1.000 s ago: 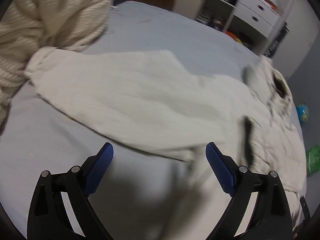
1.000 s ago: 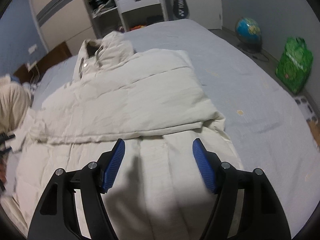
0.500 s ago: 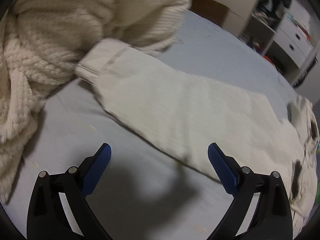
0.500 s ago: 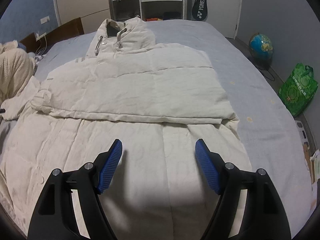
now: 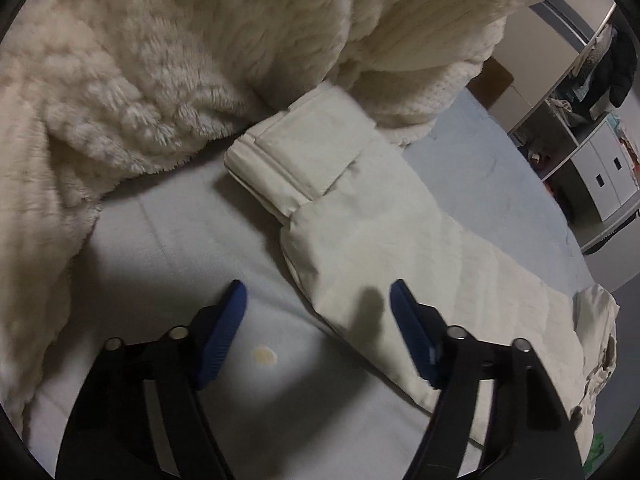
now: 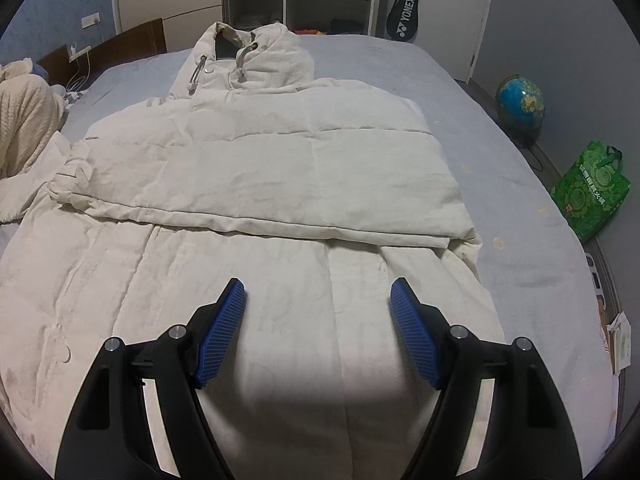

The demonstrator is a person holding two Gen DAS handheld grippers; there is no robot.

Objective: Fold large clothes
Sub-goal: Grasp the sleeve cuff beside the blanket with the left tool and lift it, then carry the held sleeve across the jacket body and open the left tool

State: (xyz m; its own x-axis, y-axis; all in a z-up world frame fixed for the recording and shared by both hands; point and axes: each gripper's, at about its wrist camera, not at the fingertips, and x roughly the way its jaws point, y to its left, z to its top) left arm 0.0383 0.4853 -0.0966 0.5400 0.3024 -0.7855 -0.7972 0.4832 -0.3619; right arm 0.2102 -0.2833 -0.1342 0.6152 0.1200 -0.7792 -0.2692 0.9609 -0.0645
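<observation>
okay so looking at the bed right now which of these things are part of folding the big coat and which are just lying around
Part of the job:
- cream puffer coat
- its outstretched sleeve
- left gripper, open
- right gripper, open

Just lying about:
- fluffy blanket
- globe
- green bag
- racket case

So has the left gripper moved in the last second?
Yes. The left gripper has swung along the jacket sleeve toward its cuff, beside the fleece blanket.

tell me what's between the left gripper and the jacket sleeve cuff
In the left wrist view, only bare grey bedsheet lies between the open left gripper and the sleeve cuff; the sleeve runs alongside to the right.
</observation>
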